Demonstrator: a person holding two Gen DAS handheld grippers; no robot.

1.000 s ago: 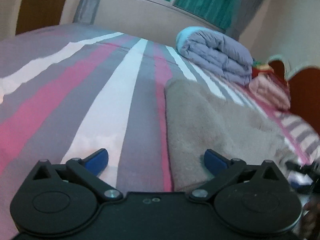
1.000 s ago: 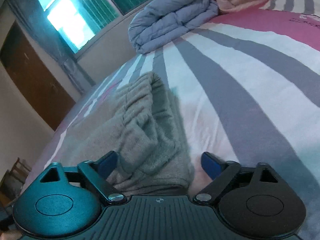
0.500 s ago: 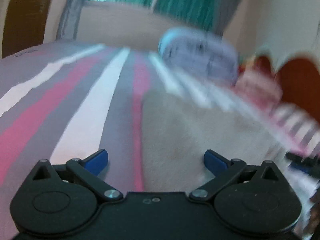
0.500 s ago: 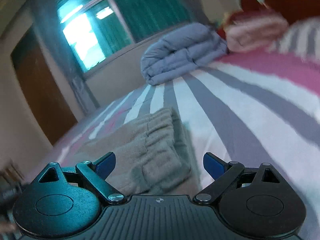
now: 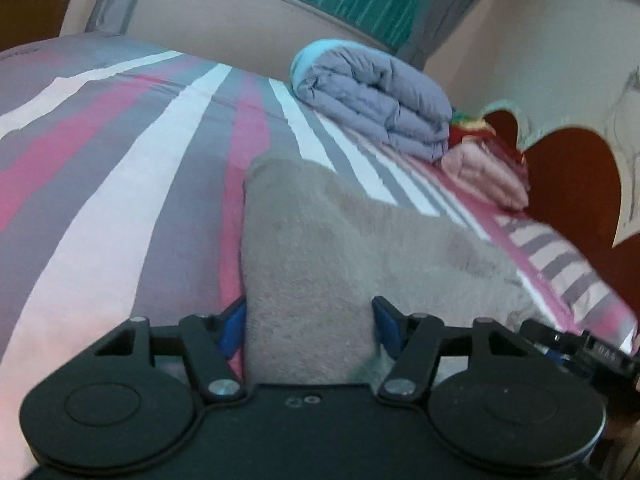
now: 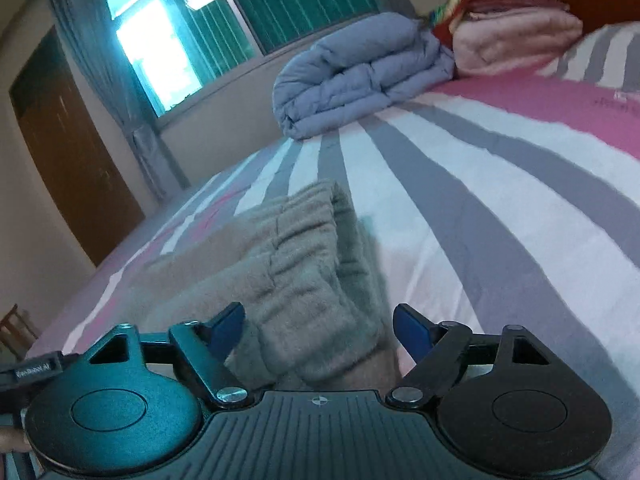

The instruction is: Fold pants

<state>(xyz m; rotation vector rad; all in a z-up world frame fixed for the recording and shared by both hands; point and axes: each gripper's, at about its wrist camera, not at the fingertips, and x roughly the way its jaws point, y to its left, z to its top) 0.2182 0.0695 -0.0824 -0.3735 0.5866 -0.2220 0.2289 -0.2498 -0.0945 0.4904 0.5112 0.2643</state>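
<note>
Beige fleece pants [image 5: 340, 240] lie flat on the striped bedspread [image 5: 120, 184]. My left gripper [image 5: 308, 326] is open, its blue fingertips on either side of the near end of the pants' leg. In the right wrist view the gathered waistband end of the pants [image 6: 304, 272] lies between the open fingers of my right gripper [image 6: 320, 328]. The fabric sits in both gaps, and neither gripper has closed on it. The other gripper's black body [image 5: 580, 348] shows at the right edge of the left wrist view.
A folded lilac duvet [image 5: 372, 96] and a folded pink blanket [image 5: 484, 176] lie near the dark red headboard [image 5: 576, 184]. The window with green blinds [image 6: 256, 12] and a brown wooden door [image 6: 68, 144] are beyond the bed.
Both grippers have moved forward over the pants, so the fabric now lies between their fingers. The left gripper shifted right onto the leg end. Both gaps have narrowed somewhat.
</note>
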